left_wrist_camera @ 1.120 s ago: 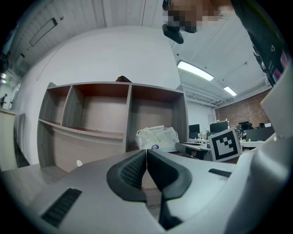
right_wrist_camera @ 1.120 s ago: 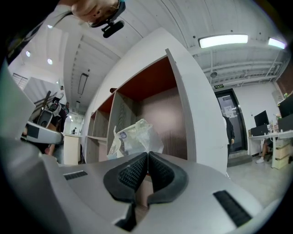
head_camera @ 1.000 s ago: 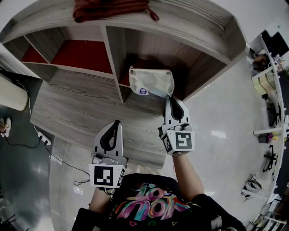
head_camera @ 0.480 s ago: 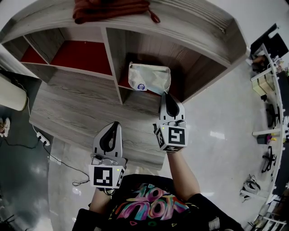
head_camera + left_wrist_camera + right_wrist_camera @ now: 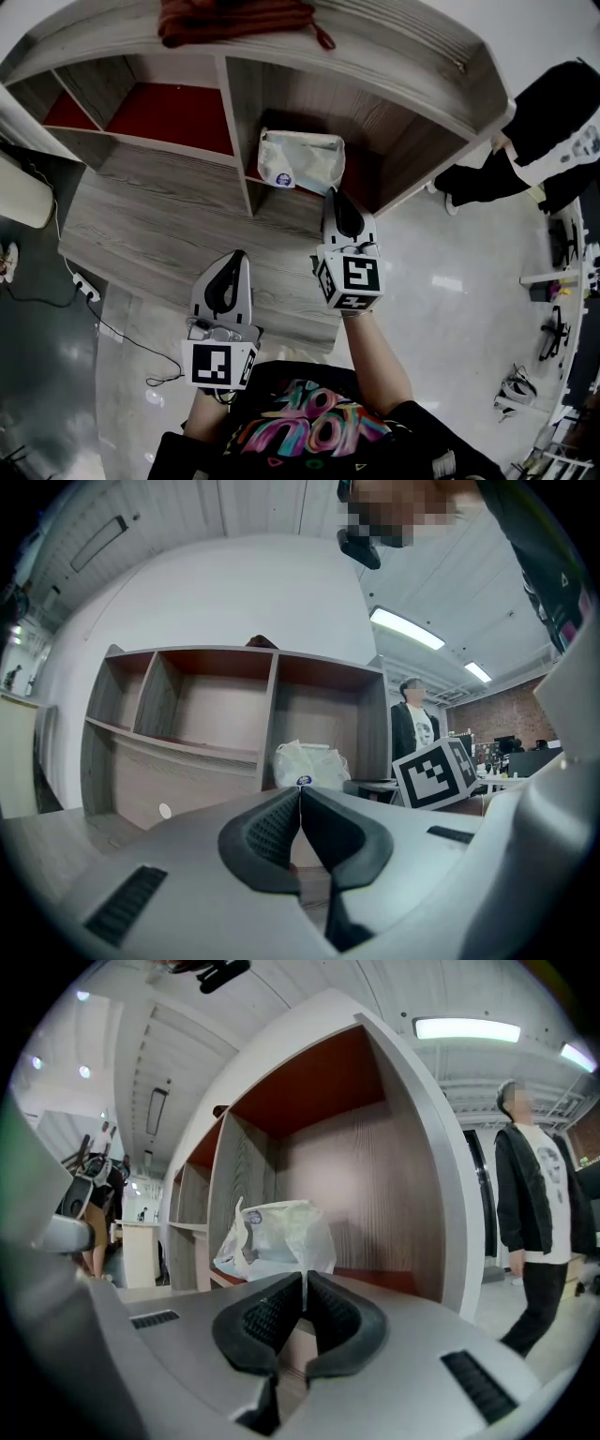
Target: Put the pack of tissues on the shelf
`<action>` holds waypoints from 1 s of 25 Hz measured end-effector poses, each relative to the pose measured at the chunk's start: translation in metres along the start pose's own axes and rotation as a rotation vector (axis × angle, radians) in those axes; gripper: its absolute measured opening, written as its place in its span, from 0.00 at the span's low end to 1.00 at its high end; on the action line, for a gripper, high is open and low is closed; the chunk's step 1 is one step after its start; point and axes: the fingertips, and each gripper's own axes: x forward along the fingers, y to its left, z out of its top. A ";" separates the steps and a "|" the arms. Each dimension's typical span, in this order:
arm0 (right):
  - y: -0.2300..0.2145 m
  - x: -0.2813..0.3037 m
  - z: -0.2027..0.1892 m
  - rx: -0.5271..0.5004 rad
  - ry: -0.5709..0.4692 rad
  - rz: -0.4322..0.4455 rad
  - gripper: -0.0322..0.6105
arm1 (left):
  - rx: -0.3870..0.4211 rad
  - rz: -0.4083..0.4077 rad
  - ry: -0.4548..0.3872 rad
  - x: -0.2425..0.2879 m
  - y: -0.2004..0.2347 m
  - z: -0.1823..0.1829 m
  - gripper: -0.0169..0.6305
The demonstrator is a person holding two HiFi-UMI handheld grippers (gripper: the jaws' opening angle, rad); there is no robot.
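Pack of tissues sits at the front of the shelf's right-hand compartment, pinched by a flap of its wrapper in your right gripper.

Nearest to you, your left gripper is held low in front of your printed shirt, pointing level at the shelf. Its jaws are pressed together with nothing between them, and it stands well apart from the pack.

A little farther and to the right, your right gripper reaches to the mouth of the compartment. Its jaws are closed on a thin strip of the pack's plastic film at the near right corner.

Beyond the jaws, the pack stands on the compartment's red floor, just right of the upright divider, its round blue label facing you.

The grey wood shelf spreads left from there, with more compartments backed in red.

On its top board, farthest off, lies a red cloth.

At the far right, a person in dark clothes stands on the glossy floor.
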 end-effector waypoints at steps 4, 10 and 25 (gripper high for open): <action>0.002 0.000 -0.001 0.025 0.024 0.012 0.09 | 0.001 -0.005 -0.004 -0.003 -0.003 0.002 0.06; 0.007 0.003 -0.001 0.061 0.079 0.045 0.21 | -0.002 0.005 -0.014 -0.007 0.000 0.003 0.06; 0.011 -0.009 0.005 0.081 0.077 0.081 0.40 | 0.008 0.013 -0.035 -0.023 -0.005 0.010 0.06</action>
